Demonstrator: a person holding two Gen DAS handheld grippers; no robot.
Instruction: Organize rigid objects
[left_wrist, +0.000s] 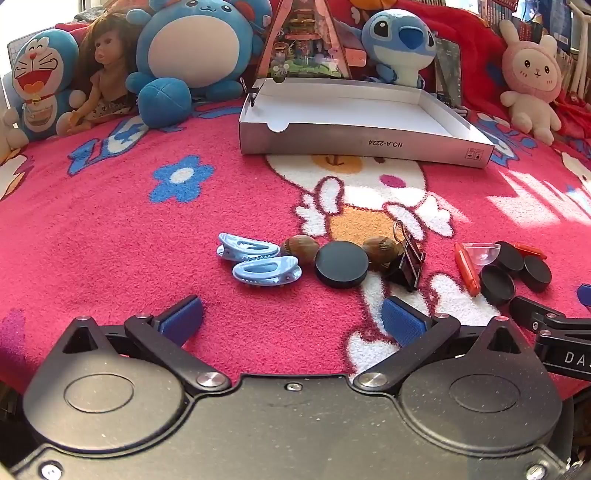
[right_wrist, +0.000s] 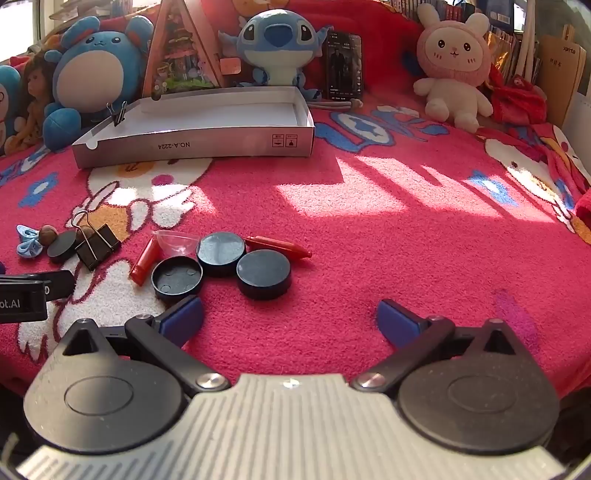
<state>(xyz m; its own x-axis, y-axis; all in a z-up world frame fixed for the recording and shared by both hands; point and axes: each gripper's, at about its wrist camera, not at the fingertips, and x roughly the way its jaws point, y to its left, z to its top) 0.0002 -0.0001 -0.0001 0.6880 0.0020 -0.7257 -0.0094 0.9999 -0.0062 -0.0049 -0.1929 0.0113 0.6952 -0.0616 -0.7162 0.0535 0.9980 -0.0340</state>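
Left tongs (left_wrist: 291, 317) gape just short of blue clips (left_wrist: 258, 262).

A pink cartoon blanket (right_wrist: 369, 229) lay under plush toys: a Stitch (right_wrist: 275, 44), a pink rabbit (right_wrist: 452, 70), a Doraemon (left_wrist: 38, 81), and a doll (left_wrist: 105, 70).

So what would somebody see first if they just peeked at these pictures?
Probably the row of plush toys at the back: the round blue plush, Stitch and the pink bunny, all on a bright pink cartoon blanket. Next, the open white box in front of them. Then the small clutter near the open tongs: black discs, blue hair clips and a black binder clip.
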